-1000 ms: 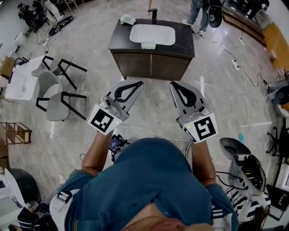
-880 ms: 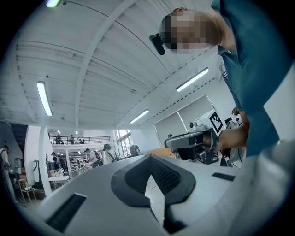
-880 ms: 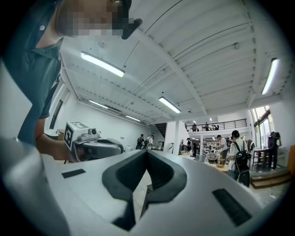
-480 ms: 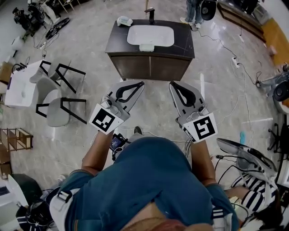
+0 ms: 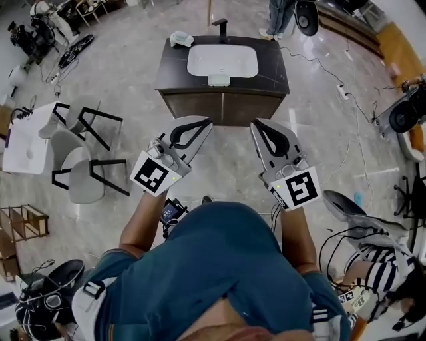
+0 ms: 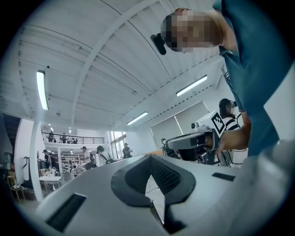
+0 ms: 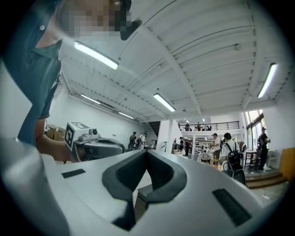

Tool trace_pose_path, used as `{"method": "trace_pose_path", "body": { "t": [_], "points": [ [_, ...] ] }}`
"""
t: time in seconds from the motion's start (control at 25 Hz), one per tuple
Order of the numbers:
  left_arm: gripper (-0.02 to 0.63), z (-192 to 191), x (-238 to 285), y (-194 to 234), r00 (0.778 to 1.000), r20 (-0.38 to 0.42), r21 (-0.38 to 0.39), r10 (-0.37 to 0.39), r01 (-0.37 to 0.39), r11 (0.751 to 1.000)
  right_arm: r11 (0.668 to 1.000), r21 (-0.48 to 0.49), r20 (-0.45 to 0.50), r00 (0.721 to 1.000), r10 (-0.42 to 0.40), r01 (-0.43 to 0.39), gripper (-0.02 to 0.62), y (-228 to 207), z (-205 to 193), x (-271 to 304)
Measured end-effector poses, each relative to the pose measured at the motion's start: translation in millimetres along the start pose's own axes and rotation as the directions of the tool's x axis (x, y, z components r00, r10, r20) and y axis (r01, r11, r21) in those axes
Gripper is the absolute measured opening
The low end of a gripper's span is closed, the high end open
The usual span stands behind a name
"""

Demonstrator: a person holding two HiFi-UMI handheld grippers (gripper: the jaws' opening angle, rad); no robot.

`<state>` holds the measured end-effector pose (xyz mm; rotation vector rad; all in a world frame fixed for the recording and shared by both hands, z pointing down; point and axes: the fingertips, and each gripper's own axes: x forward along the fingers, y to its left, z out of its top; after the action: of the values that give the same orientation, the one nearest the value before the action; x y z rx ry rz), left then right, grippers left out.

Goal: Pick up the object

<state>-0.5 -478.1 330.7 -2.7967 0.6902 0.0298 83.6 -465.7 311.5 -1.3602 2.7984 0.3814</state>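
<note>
A dark vanity cabinet [image 5: 223, 106] with a white basin [image 5: 222, 60] stands on the floor ahead of me. On its top are a black tap [image 5: 220, 26], a small pale object [image 5: 181, 38] at the back left corner, and a small whitish object [image 5: 218, 80] at the basin's front edge. My left gripper [image 5: 205, 122] and right gripper [image 5: 256, 124] are held side by side in the air, short of the cabinet, both shut with nothing between the jaws. The left gripper view shows its joined jaw tips [image 6: 150, 156] against the ceiling; the right gripper view shows its own [image 7: 146, 152] likewise.
White chairs [image 5: 80, 170] with black legs and a white table [image 5: 26, 143] stand at the left. Cables [image 5: 346, 160] run across the floor at the right. A person in striped clothes [image 5: 376, 266] is at the lower right, another person's legs [image 5: 278, 16] beyond the cabinet.
The head view has shifted slightly and the cabinet sits a little lower in it. The striped person at the lower right has moved. Both grippers hold the same pose.
</note>
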Motion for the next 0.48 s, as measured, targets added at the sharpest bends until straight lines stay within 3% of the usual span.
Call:
{"method": "trace_pose_path", "body": {
  "t": [0.48],
  "points": [
    [0.005, -18.3, 1.6, 44.2, 1.000, 0.007, -0.013, -0.011, 0.011, 1.000, 1.000, 0.001, -0.024, 1.000, -0.008, 0.008, 0.014, -10.1, -13.1, 45.8]
  ]
}}
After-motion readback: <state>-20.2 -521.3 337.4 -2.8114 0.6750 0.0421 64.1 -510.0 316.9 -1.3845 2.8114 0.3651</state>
